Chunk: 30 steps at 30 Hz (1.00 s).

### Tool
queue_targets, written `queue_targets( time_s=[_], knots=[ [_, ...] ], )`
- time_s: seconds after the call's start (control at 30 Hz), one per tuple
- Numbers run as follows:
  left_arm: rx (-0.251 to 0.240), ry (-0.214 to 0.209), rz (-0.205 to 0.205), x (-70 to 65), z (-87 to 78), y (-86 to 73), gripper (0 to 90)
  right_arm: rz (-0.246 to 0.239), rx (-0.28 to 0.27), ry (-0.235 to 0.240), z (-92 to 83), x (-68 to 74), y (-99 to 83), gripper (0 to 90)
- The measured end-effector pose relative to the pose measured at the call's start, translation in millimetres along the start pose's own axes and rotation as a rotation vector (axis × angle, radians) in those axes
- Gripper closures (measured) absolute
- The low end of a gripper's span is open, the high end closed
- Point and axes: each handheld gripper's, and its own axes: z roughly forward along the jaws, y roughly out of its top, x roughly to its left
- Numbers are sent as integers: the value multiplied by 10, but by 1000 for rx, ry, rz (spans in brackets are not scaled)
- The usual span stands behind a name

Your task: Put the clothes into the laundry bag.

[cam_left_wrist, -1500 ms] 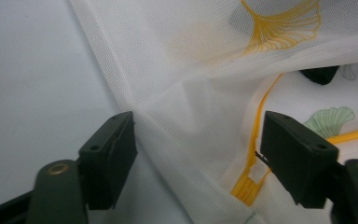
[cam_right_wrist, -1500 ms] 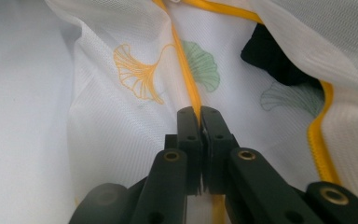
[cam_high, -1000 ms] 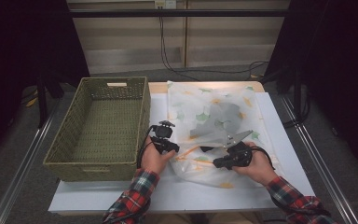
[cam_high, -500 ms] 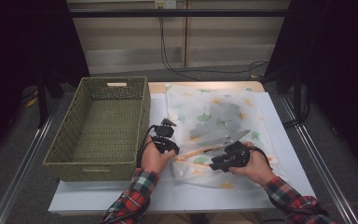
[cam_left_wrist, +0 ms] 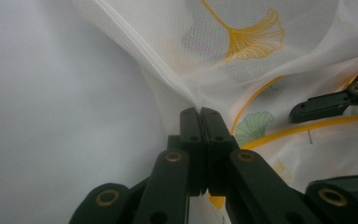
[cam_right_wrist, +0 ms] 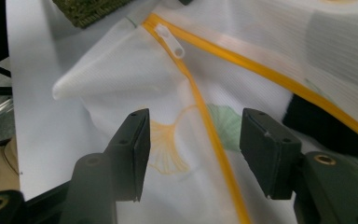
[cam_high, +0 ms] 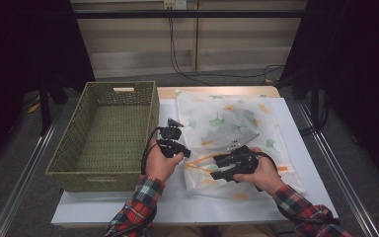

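Nearest the person, the left tool (cam_left_wrist: 199,116) is pinching a fold of the mesh laundry bag (cam_high: 227,121), jaws pressed together on the fabric and tenting it up off the white counter (cam_high: 296,128). Beside it, the right tool (cam_right_wrist: 193,154) is standing spread over the bag's orange zipper (cam_right_wrist: 205,116); its jaws have just been opening, and the fabric is lying between them unpressed. The white zipper pull (cam_right_wrist: 170,41) is sitting a little beyond the right tool's tips.

The bag is lying flat on the counter, just right of the wicker basket (cam_high: 106,131), with a grey garment showing through its far half.

Risks, as a judgement: the thin mesh may be slipping from the left pinch if lifted further; the right tool may be closing on loose fabric instead of the small pull, and tugging then would bunch the bag rather than run the zipper.
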Motion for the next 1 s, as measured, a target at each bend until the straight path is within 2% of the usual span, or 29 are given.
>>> queue_targets(
  time_s=[0.2,0.5,0.57,0.93,0.97,1.0],
  knots=[
    [5,-14,2,6,-5,2,886,-1,-19,23,98,27,96,477],
    [5,-22,12,-17,-44,16,885,-14,-17,33,250,39,194,493],
    [6,-22,21,-14,-47,16,886,-19,-16,35,269,40,206,493],
    [-1,-26,7,-21,-50,16,886,-20,-21,38,307,64,285,485],
    [13,-26,28,-10,-56,19,886,-18,-18,34,306,64,286,485],
    [12,-28,28,-13,-57,20,886,-25,-21,32,310,58,287,485]
  ],
)
